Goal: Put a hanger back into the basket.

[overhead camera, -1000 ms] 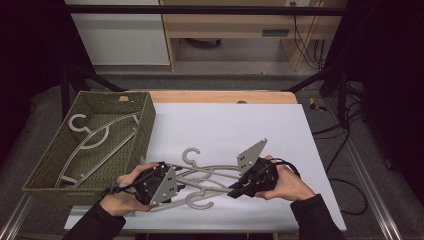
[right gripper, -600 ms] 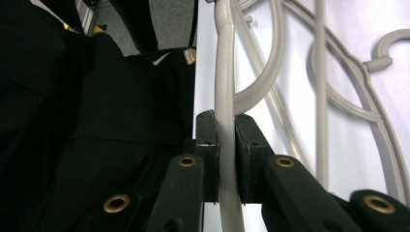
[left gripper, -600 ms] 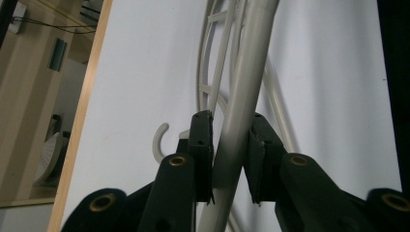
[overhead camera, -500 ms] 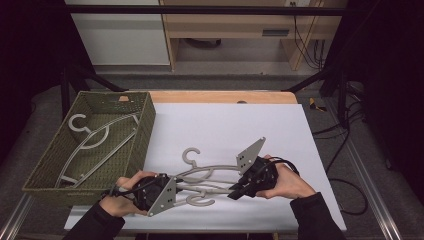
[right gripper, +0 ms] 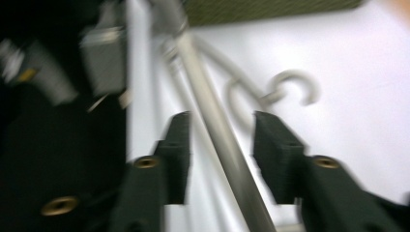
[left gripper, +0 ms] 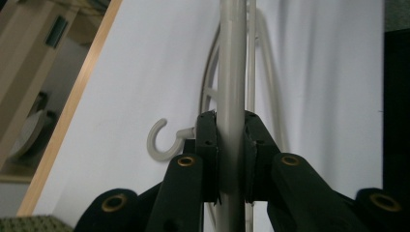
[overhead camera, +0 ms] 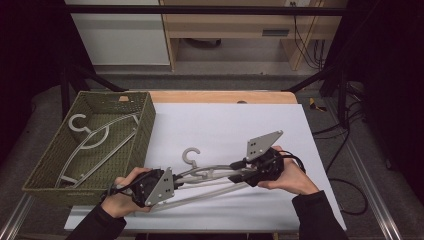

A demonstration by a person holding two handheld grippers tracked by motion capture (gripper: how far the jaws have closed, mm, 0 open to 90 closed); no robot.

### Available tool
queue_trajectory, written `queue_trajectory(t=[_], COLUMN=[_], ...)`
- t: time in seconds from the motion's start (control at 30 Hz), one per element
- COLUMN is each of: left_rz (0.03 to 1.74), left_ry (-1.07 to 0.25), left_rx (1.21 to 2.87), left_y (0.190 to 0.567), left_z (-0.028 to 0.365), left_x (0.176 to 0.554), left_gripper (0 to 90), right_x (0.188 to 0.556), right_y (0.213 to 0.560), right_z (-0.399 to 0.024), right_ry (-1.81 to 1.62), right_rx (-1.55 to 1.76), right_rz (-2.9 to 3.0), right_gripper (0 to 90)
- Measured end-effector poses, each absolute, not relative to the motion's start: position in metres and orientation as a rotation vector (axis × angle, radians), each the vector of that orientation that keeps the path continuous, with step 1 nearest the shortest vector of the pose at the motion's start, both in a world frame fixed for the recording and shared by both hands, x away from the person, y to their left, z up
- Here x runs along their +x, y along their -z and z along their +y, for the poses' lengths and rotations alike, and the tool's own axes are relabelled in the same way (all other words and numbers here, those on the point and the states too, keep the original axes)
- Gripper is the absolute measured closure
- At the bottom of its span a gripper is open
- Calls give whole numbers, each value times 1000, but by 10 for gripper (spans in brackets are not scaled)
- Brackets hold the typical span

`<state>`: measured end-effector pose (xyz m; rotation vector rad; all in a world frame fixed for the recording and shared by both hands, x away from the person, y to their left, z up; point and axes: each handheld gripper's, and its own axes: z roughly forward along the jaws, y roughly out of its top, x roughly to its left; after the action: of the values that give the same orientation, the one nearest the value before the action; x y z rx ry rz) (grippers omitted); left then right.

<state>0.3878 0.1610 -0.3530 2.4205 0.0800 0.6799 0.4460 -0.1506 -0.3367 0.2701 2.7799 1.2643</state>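
A woven olive-green basket [overhead camera: 142, 125] at the table's left edge holds pale grey plastic hangers [overhead camera: 95, 142], their curved hooks and slim bars overlapping. Beside it, on the smooth white tabletop [overhead camera: 225, 125], the left gripper [overhead camera: 172, 181] pinches the straight smooth bar of a grey hanger [overhead camera: 210, 192], black pads [left gripper: 209, 145] pressed to both sides. A second hanger's hook [overhead camera: 191, 155] curls just behind. The right gripper [overhead camera: 235, 172], jaws having just opened, straddles the bar without touching. Its view is blurred; hands hide the hanger's ends.
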Motion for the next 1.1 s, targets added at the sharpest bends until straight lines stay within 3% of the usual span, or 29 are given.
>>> queue_trajectory(t=[0.2,0.53,0.83,1.1], left_rz=[321,523,554,623], left_ry=[-660,-652,-682,-647], left_rx=[2355,2289,2235,2120], left_y=[348,332,306,277], left_z=[167,170,183,215], left_x=[404,417,417,426], left_gripper=[800,799,799,799], right_x=[447,428,420,421], right_y=[333,350,379,390], right_z=[-170,-193,-217,-227], right_ry=[-1462,-1511,-1495,-1449], right_rx=[460,677,912,1015], right_rz=[2456,2175,2063,2031], right_gripper=[346,158,84,71])
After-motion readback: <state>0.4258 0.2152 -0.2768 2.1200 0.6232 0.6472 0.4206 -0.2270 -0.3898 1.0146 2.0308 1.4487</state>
